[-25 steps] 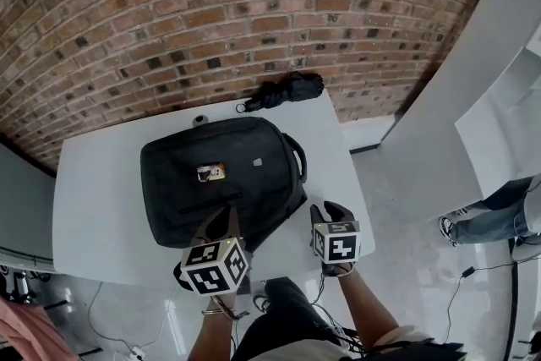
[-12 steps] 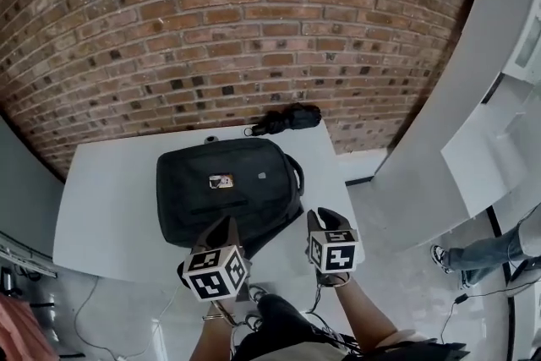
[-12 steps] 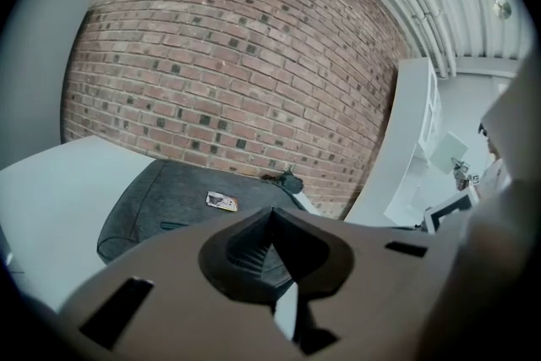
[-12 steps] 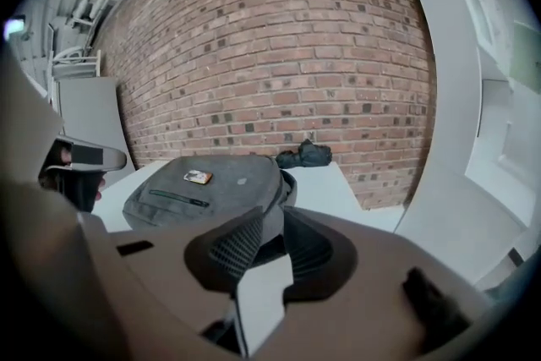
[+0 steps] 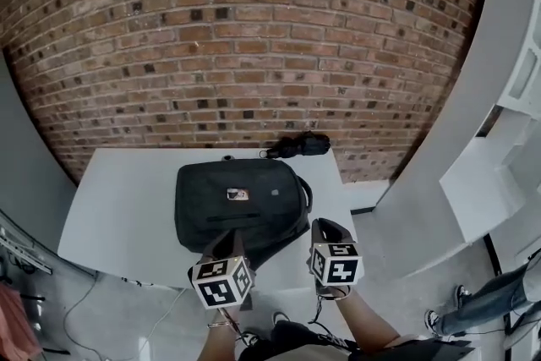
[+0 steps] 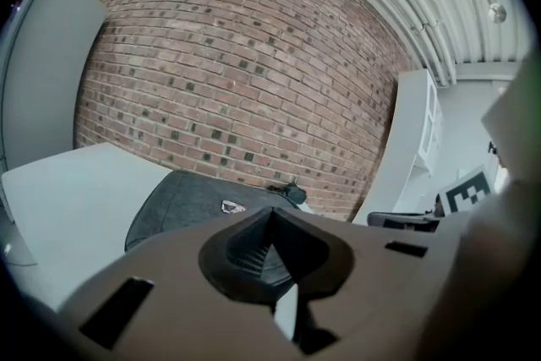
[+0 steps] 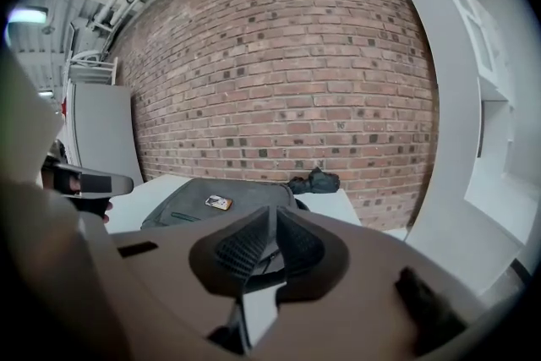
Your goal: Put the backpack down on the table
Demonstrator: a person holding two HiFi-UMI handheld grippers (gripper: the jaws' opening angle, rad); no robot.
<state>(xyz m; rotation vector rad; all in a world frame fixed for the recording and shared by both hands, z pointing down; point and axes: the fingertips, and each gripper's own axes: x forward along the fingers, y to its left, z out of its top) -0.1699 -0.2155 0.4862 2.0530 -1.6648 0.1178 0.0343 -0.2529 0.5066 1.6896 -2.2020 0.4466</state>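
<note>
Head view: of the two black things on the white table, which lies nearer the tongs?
The large flat black fabric backpack; the small black bundle lies beyond it, at the far edge of the white table.

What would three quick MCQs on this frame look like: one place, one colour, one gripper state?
1. Where is the backpack?
A) flat on the white table
B) on the floor
C) hanging from a gripper

2. What colour is the small bundle by the brick wall?
A) red
B) black
C) yellow

3. How are the left gripper and right gripper?
A) both open
B) one clamped on a strap
C) both shut, empty

Answers:
1 A, it lies flat on the tabletop.
2 B, dark like the backpack.
3 C, each gripper view shows jaws together, nothing between.
</note>
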